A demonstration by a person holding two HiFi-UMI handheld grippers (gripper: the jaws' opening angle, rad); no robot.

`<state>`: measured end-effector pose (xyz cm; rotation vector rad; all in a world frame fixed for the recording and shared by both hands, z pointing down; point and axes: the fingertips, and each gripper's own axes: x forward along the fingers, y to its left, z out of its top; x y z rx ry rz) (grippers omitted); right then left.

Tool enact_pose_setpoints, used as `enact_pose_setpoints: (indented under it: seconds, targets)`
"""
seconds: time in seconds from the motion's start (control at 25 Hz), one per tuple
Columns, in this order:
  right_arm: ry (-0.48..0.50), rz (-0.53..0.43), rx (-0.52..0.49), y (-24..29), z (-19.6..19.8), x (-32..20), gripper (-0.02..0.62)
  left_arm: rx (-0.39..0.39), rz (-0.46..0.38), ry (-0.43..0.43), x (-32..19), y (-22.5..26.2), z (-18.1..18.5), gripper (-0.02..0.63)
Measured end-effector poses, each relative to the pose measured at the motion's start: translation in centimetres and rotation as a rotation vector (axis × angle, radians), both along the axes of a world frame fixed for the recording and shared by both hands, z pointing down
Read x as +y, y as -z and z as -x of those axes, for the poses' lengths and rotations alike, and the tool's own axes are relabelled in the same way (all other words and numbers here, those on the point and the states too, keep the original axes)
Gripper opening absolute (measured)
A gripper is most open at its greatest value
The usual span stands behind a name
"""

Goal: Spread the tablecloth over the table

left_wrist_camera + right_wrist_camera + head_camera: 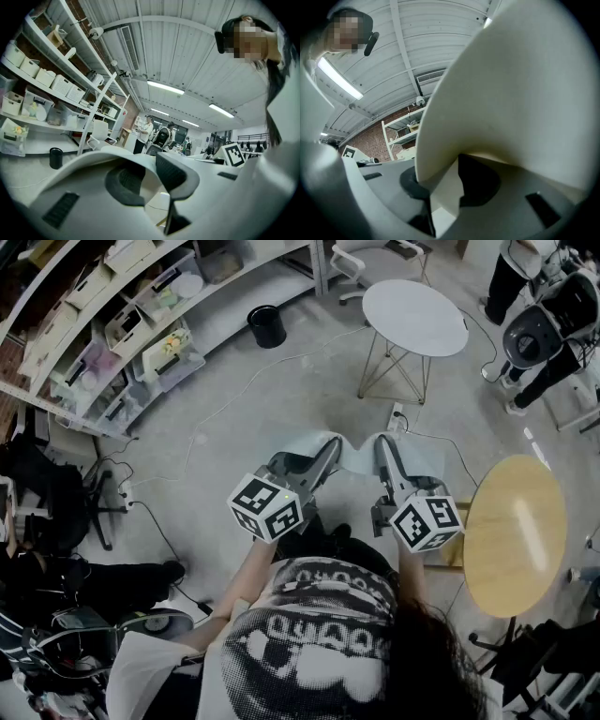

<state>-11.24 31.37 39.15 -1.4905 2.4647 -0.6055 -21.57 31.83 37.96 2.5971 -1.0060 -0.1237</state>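
**Now get the bunched cloth over a table before you open it**

Right beside you stands the round wooden table [516,521], the nearest top to cover. A round white table [414,307] stands well apart across the floor. The task does not say which one it means, so judge by reach; the wooden one looks the likelier.

Between your hands, the tablecloth [358,457] hangs gathered in a pale bundle in front of your body, over bare floor and touching neither table.

Your right gripper [382,448] has its jaws set wide around a thick fold of the cloth, which billows up across most of that gripper's view. Your left gripper [326,448] is closed about halfway, and a thinner edge of the cloth appears pinched between its pads. That hold looks the slighter of the two.

To do this step well, turn toward the table first and bring the bundle above its near rim. Then draw your hands apart sideways, level with each other, so the cloth opens flat rather than twisted. Let the far edge fall past the rim before you lower the near side. Watch the left pinch as the cloth tightens, since a thin edge may slip out.
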Motion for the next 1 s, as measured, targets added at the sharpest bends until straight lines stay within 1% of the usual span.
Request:
enact_pose_setpoints:
  seconds: [0.32, 0.6, 0.84, 1.0]
  targets:
    - [0.004, 0.003, -0.017, -0.3, 0.0, 0.6, 0.106, 0.013, 0.027, -0.006, 0.7, -0.2, 0.1, 0.074]
    - [0.001, 0.020, -0.050, -0.4, 0.1, 0.1, 0.106, 0.021, 0.046, -0.009, 0.1, -0.2, 0.2, 0.074]
    - [-0.005, 0.039, -0.065, -1.1, -0.3, -2.5, 0.106, 0.014, 0.052, -0.016, -2.6, -0.7, -0.3, 0.075]
    - [-0.020, 0.048, -0.068, -2.0, -1.8, -5.1, 0.106, 0.015, 0.051, -0.033, -5.4, -1.7, -1.8, 0.075]
